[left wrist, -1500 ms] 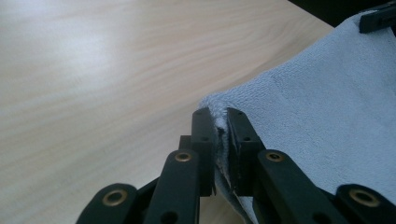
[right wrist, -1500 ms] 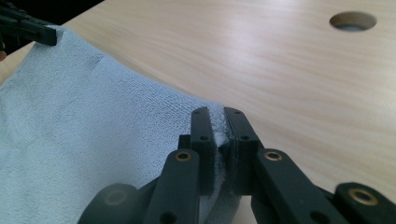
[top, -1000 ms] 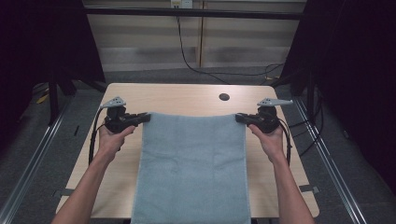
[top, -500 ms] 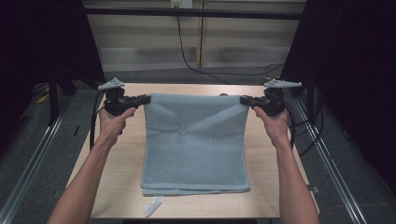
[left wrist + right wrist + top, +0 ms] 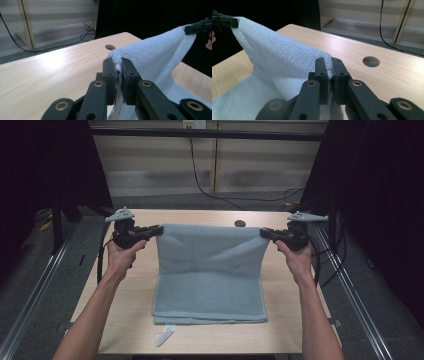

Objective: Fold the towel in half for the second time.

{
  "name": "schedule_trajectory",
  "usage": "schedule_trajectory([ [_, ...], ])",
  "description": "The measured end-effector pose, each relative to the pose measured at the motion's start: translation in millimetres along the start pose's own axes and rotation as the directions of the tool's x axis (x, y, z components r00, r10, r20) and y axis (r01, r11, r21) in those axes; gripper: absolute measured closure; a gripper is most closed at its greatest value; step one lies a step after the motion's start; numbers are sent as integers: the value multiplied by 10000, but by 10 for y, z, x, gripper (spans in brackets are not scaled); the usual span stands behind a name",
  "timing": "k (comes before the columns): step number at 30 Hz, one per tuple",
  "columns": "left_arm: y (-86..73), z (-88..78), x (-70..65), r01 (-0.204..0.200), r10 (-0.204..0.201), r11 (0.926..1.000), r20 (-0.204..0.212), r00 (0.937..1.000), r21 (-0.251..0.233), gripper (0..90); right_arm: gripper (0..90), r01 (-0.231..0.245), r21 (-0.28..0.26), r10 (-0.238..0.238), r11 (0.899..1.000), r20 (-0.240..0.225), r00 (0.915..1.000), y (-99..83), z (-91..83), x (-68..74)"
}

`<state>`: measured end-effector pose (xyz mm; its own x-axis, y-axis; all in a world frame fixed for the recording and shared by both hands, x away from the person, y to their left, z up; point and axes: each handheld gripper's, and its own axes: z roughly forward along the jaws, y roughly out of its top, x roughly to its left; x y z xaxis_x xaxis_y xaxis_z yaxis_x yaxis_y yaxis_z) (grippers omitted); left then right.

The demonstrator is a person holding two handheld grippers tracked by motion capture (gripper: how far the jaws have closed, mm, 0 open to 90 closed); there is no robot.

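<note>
While both tongs (image 5: 159,229) (image 5: 263,232) stay clenched on its corners, the towel (image 5: 210,270) has risen — near edge dragged onto the table (image 5: 125,310).

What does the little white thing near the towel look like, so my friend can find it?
Start at the wooden table, then go to its near edge, below the blue towel. By the towel's near left corner lies a small white tag; it is flat, pale and tiny, unlike the big fluffy towel.

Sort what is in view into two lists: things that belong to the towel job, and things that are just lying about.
Belongs to the job:
- light blue towel, far edge lifted
- left hand-held gripper, shut on one far corner
- right hand-held gripper, shut on the other far corner
- table

Just lying about:
- black cable on the floor beyond the table
- round hole in the tabletop
</note>
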<state>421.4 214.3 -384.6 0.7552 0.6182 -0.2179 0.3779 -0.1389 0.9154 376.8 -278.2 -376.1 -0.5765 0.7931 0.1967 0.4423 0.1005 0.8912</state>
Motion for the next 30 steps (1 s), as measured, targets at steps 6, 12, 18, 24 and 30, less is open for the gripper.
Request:
schedule_trajectory([
  [6,-167,-86,-24,154,-155,9999,166,9997,49,830,851,13,27,-12,10000,-286,9996,-152,-58,91],
  [12,-352,-186,-90,200,-201,9998,324,9993,34,830,850,237,209,-226,9995,-514,9984,-281,-110,204],
  [18,-481,-326,-215,133,-131,9999,588,9982,-22,826,848,339,230,-322,9992,-716,9969,-412,-217,304],
  [24,-574,-463,-356,10,4,9998,762,9971,-176,827,848,572,292,-546,9979,-829,9951,-485,-337,416],
  [30,-725,-563,-430,-31,25,10000,880,9961,70,826,846,623,483,-568,9969,-1075,9926,-661,-425,509],
])
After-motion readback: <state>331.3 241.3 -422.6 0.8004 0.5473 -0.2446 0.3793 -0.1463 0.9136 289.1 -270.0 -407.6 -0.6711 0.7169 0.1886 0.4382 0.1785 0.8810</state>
